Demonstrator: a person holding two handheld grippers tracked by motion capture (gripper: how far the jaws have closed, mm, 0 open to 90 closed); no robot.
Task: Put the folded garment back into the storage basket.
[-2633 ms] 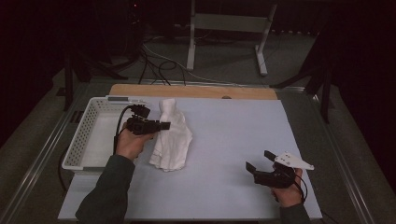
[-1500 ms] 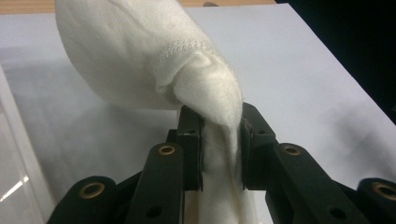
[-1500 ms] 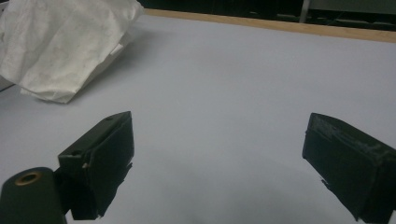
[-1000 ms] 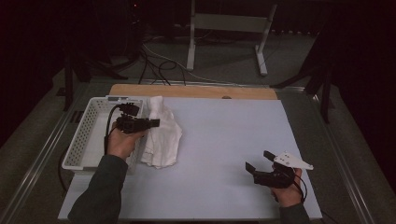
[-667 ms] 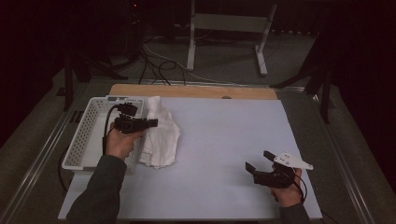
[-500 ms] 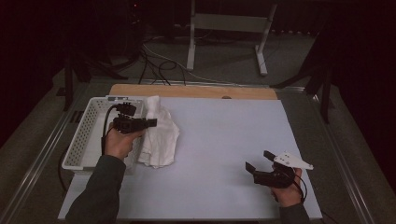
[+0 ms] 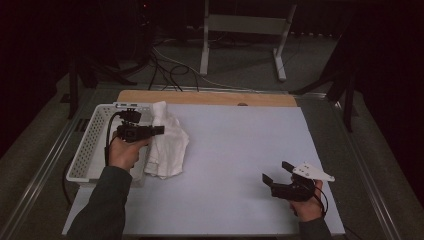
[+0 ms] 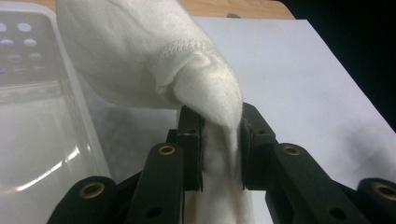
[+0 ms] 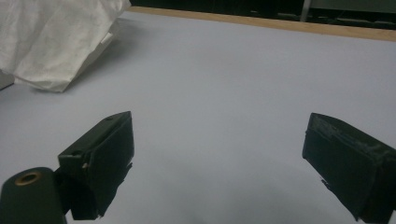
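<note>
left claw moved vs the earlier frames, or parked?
Yes. The left claw, shut on the white cloth, has shifted left toward the white basket; earlier it was further over the table. The cloth came with it.

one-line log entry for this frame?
left gripper: shut on white cloth | cloth: by white basket | right gripper: open, idle

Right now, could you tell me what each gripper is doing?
Left gripper: shut on the white cloth.
Right gripper: open, holding nothing.
</note>
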